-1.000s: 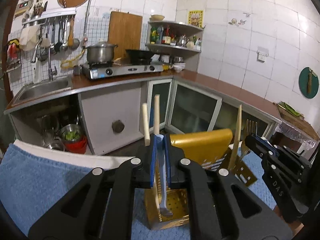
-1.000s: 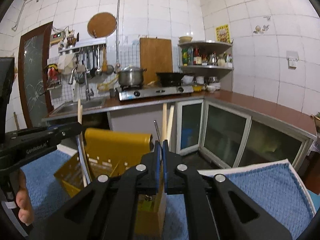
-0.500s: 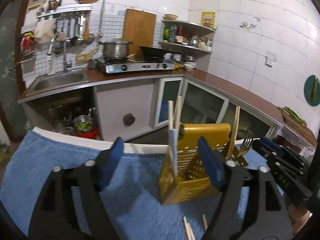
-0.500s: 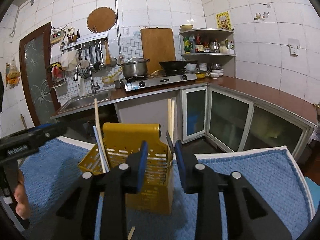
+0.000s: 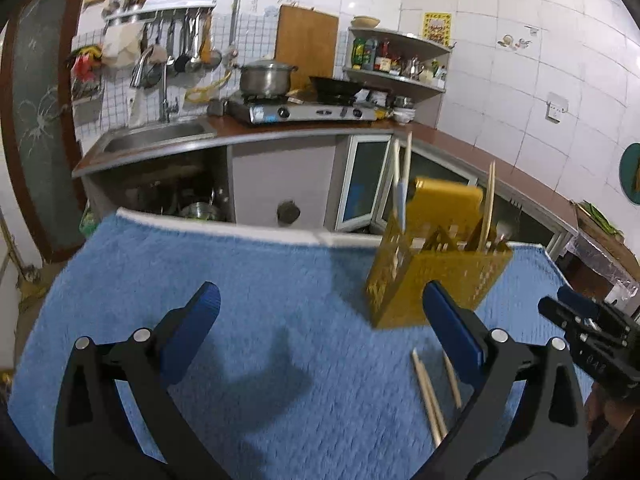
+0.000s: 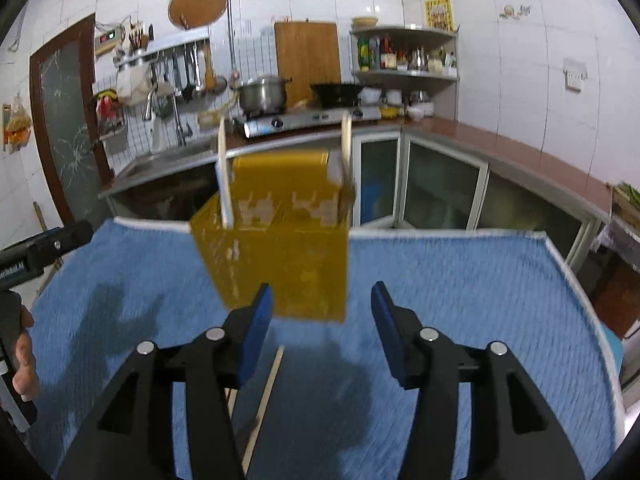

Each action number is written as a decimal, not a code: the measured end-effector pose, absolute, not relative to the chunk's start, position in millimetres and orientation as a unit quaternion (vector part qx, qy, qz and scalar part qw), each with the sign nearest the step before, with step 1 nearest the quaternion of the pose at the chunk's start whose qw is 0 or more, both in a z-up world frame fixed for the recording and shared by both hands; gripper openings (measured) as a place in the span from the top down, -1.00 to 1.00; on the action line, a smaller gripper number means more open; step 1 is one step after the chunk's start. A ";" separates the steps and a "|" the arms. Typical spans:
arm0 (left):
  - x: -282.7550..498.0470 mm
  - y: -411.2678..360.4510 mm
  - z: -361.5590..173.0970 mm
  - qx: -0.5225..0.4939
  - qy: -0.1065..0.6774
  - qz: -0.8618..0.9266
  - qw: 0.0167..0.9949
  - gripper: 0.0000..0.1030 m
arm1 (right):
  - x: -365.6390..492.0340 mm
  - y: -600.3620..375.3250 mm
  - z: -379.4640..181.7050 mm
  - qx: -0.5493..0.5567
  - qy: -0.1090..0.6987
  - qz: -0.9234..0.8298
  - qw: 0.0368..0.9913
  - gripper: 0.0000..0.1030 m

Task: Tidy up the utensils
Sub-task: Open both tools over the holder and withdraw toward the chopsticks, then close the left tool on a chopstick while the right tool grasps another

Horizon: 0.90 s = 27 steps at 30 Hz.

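Through the left wrist view: seeing one yellow caddy [image 5: 436, 268] standing on the blue towel [image 5: 248, 308], holding two pale sticks at its far left corner, one flat pale utensil beside them and one more stick at its right side; further contents blurring together. Lying loose on the towel near the caddy's front: two chopsticks [image 5: 430, 394] side by side, plus a third partly hidden behind the right blue fingertip. Hovering low over the towel, the left gripper [image 5: 320, 332], fingers spread wide and pinching nothing, caddy ahead and to its right. Poking in right of the caddy, cut off by the frame, the right gripper [image 5: 588, 336].

Through the right wrist view: facing the same caddy [image 6: 280, 248] straight on, heavily smeared by motion, with one white flat utensil [image 6: 225, 184] at its left and one wooden stick [image 6: 346, 144] at its right. Showing in front of the caddy, two chopsticks [image 6: 266, 392], partly covered by the fingers. Hanging just short of the caddy, the right gripper [image 6: 320, 328], fingers parted and empty. Entering left of the caddy, the left gripper [image 6: 44, 246], its tips cropped out.
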<state>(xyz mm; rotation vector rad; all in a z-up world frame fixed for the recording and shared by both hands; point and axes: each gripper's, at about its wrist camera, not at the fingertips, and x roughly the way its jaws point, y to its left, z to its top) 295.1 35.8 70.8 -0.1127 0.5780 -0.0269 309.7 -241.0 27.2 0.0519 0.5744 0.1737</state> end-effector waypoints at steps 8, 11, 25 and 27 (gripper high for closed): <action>282.7 32.8 17.6 -0.044 0.337 -0.009 0.940 -0.90 | 296.0 -218.3 -26.0 0.017 0.323 0.089 0.942 0.02; 283.2 30.7 1.9 -0.047 0.354 -0.013 0.934 -0.90 | 298.8 -209.6 -43.9 0.020 0.343 0.090 0.935 0.02; 294.2 8.6 -23.4 -0.041 0.388 -0.017 0.921 -0.90 | 324.4 -179.4 -78.8 0.012 0.413 0.097 0.906 0.75; 296.4 6.7 -25.2 -0.042 0.393 -0.014 0.919 -0.90 | 327.6 -173.9 -81.3 0.009 0.423 0.096 0.901 0.75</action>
